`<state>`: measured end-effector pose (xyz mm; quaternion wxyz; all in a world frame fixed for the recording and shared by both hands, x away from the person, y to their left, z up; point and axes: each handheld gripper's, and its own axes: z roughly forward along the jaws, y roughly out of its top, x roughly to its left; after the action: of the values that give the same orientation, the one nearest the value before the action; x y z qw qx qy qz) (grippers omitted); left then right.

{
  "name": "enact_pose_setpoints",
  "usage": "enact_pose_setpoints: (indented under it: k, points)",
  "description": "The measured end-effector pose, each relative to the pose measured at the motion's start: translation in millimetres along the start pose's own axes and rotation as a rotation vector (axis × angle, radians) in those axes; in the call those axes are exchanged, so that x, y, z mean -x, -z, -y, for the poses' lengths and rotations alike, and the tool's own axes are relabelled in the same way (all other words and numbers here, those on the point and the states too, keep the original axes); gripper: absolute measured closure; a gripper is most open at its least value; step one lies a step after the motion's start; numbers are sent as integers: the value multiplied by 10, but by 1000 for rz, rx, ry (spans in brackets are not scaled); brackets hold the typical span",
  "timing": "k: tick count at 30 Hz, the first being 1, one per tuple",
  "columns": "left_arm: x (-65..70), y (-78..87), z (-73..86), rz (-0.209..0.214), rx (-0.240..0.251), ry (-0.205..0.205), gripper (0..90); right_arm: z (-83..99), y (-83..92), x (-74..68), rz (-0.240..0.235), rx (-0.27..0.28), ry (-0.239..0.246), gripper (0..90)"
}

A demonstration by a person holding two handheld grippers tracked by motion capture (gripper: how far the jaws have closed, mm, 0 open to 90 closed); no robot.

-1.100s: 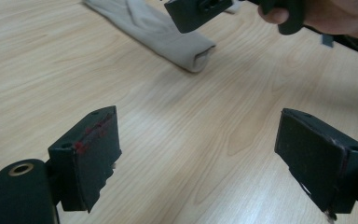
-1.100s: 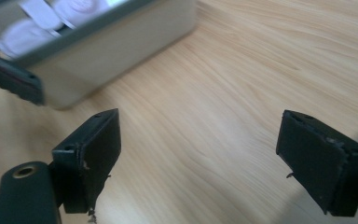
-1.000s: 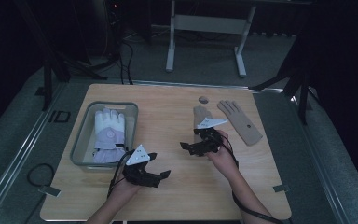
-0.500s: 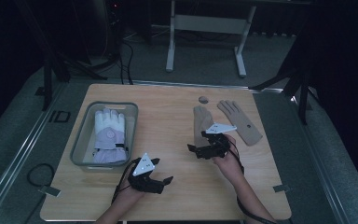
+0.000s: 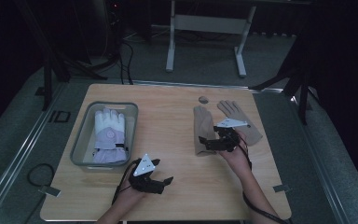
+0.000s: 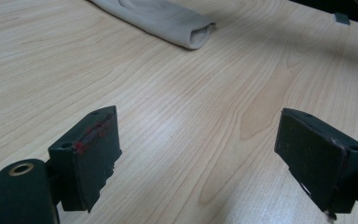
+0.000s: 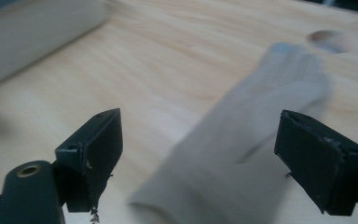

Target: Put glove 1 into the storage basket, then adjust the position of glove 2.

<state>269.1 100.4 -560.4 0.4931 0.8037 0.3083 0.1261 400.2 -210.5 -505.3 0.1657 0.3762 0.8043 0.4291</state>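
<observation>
Two tan gloves lie at the right of the table: a narrow one (image 5: pixel 203 126) and a flat one (image 5: pixel 239 119) beside it. My right gripper (image 5: pixel 206 143) sits at the narrow glove's cuff end. In the right gripper view this glove (image 7: pixel 242 154) lies blurred between my open jaws (image 7: pixel 209 154), which have just been closing a little; the pads do not press on it. My left gripper (image 5: pixel 166 181) hovers low near the table's front, open over bare wood (image 6: pixel 209 154), with the tan glove's cuff (image 6: pixel 168 21) farther ahead.
A grey bin (image 5: pixel 80 148) at the table's left holds a white and lavender glove (image 5: pixel 109 135); its wall (image 7: pixel 28 32) shows in the right gripper view. A small dark round spot (image 5: pixel 203 99) marks the wood beyond the tan gloves. Bare wood lies between the grippers.
My right gripper has shifted to the right along the tan glove's cuff end. My left gripper has sunk a little toward the table's near edge.
</observation>
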Motion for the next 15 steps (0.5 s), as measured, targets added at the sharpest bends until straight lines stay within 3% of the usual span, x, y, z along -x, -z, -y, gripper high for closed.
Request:
enact_pose_setpoints:
  k: [2, 4, 9, 15]
  points:
    - [-1, -4, 2, 0, -6, 0, 141, -23, -13, 77, 22, 7, -7, 236]
    - [-3, -2, 2, 3, -2, 3, 141, -41, -33, 147, 34, 6, -14, 336]
    - [-3, 0, 2, 11, 3, 5, 141, -87, -172, 267, 47, -5, -26, 387]
    - [2, 7, 6, 16, 2, 2, 141, -148, -372, 299, 69, -37, -1, 387]
